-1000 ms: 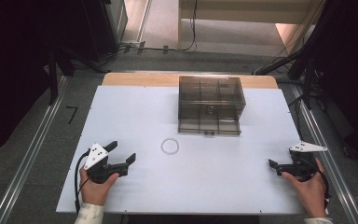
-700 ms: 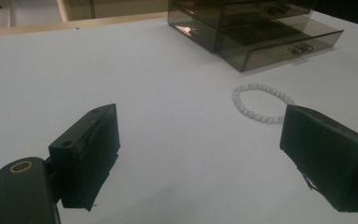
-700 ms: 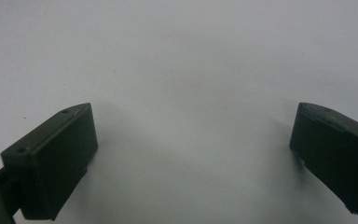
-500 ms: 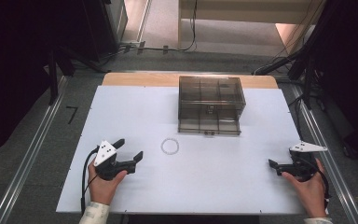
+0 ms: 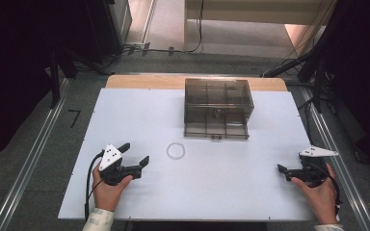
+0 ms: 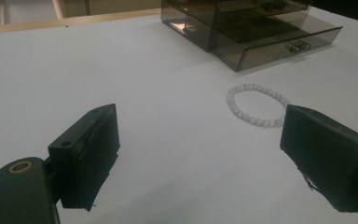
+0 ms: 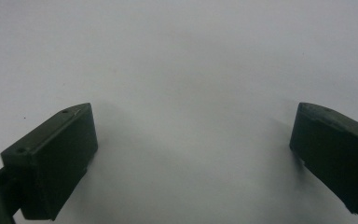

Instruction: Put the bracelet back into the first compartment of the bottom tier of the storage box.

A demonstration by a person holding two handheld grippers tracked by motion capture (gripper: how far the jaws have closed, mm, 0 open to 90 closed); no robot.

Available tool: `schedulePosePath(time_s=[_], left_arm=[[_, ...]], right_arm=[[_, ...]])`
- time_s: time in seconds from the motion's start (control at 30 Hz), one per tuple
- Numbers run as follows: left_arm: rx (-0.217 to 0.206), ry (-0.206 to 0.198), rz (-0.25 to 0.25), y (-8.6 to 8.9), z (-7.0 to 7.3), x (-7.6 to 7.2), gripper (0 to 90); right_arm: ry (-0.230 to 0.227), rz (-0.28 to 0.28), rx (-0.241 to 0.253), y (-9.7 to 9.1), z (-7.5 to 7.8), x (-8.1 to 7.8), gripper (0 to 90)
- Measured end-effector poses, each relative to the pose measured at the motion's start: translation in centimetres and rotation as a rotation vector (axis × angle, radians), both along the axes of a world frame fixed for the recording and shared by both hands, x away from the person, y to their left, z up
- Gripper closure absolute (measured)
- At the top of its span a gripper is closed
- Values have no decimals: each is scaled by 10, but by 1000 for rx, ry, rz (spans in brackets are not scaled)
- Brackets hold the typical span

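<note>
Left gripper view: the left gripper (image 6: 200, 158), its matte black block jaws spread wide and empty, points at a bracelet (image 6: 258, 106) of small pale round beads lying flat on the smooth white table (image 6: 121, 70), near the right jaw's tip and apart from it. Beyond stands a smoky translucent drawer box (image 6: 256, 28), its lower drawer pulled slightly out. Against the earlier high view, this gripper has moved toward the bracelet. Right gripper (image 7: 193, 154), likewise spread, rests over bare table at the right edge; the drawer contents are indistinct.
</note>
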State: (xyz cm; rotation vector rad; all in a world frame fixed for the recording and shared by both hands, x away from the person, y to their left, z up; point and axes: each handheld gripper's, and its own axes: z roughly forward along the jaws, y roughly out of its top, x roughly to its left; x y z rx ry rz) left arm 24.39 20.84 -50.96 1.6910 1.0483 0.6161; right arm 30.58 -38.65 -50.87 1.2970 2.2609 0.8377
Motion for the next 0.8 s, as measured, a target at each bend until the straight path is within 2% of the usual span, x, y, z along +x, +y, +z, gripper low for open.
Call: schedulePosePath(time_s=[0.23,0.47,0.8], left_arm=[[7,-3,-7,-5,0,3,130],[27,11,-23,-14,0,8,142],[36,19,-15,-20,1,14,164]], right_arm=[[0,1,-1,0,0,0,0],[0,0,0,0,0,0,0],[0,0,0,0,0,0,0]])
